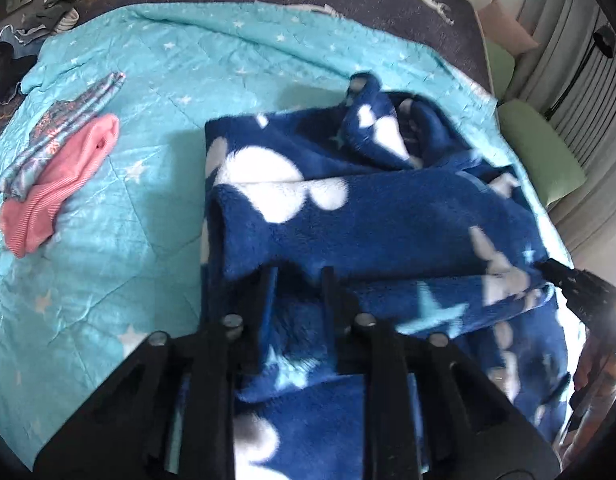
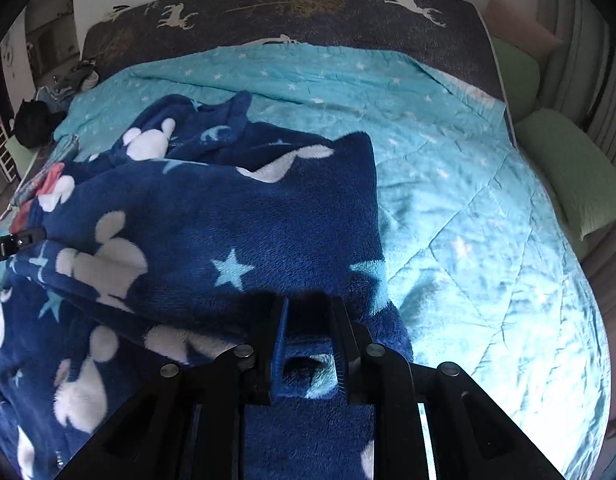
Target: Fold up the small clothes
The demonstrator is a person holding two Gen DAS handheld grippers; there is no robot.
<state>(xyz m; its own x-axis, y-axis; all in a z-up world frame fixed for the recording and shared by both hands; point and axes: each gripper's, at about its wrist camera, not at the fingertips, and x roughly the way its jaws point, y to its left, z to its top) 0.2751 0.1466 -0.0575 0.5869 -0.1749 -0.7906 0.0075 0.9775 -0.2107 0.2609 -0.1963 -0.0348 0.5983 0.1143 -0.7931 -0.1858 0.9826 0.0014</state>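
Fleece of the blue garment [image 1: 388,220] lies pinched between narrowly parted fingers of both left gripper [image 1: 298,292] and right gripper [image 2: 308,320].

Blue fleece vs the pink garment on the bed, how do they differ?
The blue fleece is dark, with white and light-blue shapes; the pink garment is plain pink and ribbed. The fleece is far larger. The fleece is gripped and lifted; the pink garment lies folded, untouched. Both are on the turquoise quilt.

Home bedroom: bed [image 2: 488,184] (star quilt), pillows [image 2: 568,176], deer-print sheet [image 2: 308,8].
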